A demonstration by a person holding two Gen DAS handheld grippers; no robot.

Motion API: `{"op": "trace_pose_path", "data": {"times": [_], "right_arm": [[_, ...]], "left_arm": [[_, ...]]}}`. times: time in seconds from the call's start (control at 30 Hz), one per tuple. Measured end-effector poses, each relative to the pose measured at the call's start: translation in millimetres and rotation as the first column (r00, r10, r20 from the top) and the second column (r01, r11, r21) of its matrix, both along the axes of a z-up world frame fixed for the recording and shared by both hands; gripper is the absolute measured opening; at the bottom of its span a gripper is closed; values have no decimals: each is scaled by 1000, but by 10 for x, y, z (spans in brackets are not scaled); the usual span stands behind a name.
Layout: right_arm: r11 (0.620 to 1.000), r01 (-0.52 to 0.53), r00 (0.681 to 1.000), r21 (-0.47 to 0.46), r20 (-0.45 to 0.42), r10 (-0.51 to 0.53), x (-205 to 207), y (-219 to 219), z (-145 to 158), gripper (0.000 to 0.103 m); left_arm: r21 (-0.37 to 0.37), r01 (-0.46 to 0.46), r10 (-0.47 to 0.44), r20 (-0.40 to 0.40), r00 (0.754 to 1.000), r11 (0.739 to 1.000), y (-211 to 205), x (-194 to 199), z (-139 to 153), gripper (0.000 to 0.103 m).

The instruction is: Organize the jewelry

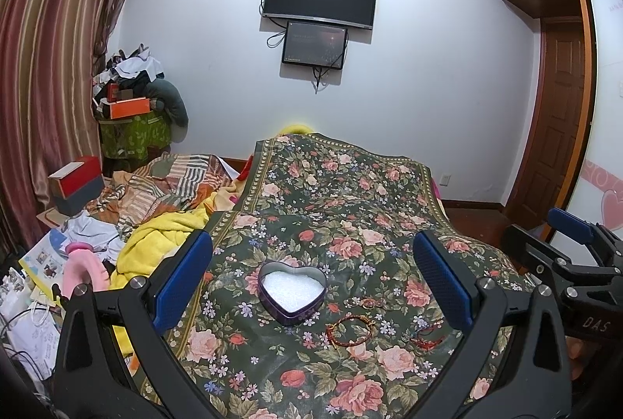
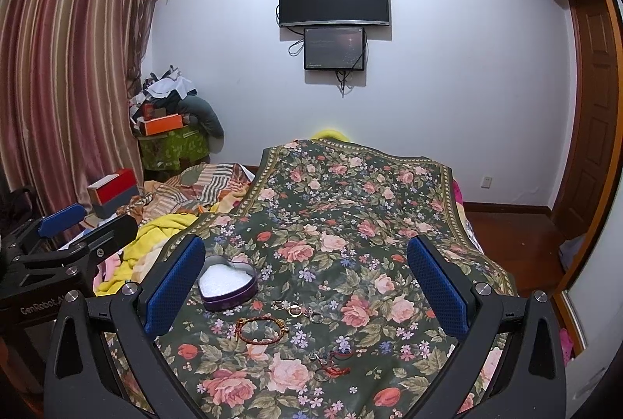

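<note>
A purple heart-shaped tin (image 1: 292, 292) (image 2: 227, 284) with white filling lies open on the floral cloth (image 1: 350, 193) (image 2: 350, 201). To its right lie a red cord bracelet (image 1: 350, 331) (image 2: 261, 330), a row of small rings and charms (image 1: 368, 302) (image 2: 298, 310), and a tangle of red cord with metal rings (image 1: 426, 339) (image 2: 331, 366). My left gripper (image 1: 313, 280) hangs open above the tin, holding nothing. My right gripper (image 2: 307, 282) is open and empty over the jewelry.
The cloth covers a bed. Yellow blanket (image 1: 155, 243), striped bedding (image 1: 163, 185), a pink object (image 1: 83, 271) and papers crowd the left side. A red and grey box (image 1: 76, 183) and a laundry pile (image 1: 132, 95) stand by the curtain. Wooden floor (image 2: 537, 243) and door lie right.
</note>
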State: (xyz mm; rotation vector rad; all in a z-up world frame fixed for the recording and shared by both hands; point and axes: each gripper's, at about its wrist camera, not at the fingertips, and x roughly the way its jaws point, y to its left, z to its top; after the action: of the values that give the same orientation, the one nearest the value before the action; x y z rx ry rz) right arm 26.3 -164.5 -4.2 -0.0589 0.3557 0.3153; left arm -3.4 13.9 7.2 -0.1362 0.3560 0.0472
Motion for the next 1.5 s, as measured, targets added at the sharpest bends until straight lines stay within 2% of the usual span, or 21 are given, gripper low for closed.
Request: {"op": "trace_pose_path", "data": {"times": [0.23,0.47,0.7,0.83,1.1,1.37,1.47,1.5], "right_arm": [[1000,-1,1000,-5,-13,1,39,-19,-23,103],[999,24,999,-23,-49,-25,139,-105,-146,103],[992,84,986,-96,-136,-97,273,-260,-429,103],[983,102,973,-154,-192,-131,321,-338,-632,103],[974,61,948,-220,-292,-125,381,-390,-986,103],[986,-8,916,-167,-397,-60,494,-352,-1224,101],[989,-32,904,-143,-426,-32,529,-327,-1290,100],[989,-37,899,-140,-436,-29,551,-320,-1315,95]], "left_arm": [[2,-4,4,1,1000,1000,22,-11,6,103],[16,-16,16,-37,999,1000,7,70,-61,103],[33,51,-45,-162,986,998,-88,317,-343,103],[9,79,-74,-251,965,997,-119,483,-591,103],[-34,111,-116,-418,901,993,-122,747,-1139,103],[-38,175,-171,-502,848,984,-214,843,-1458,102],[-50,205,-201,-522,829,977,-261,889,-1541,96],[-54,215,-210,-529,822,975,-275,908,-1571,95]]}}
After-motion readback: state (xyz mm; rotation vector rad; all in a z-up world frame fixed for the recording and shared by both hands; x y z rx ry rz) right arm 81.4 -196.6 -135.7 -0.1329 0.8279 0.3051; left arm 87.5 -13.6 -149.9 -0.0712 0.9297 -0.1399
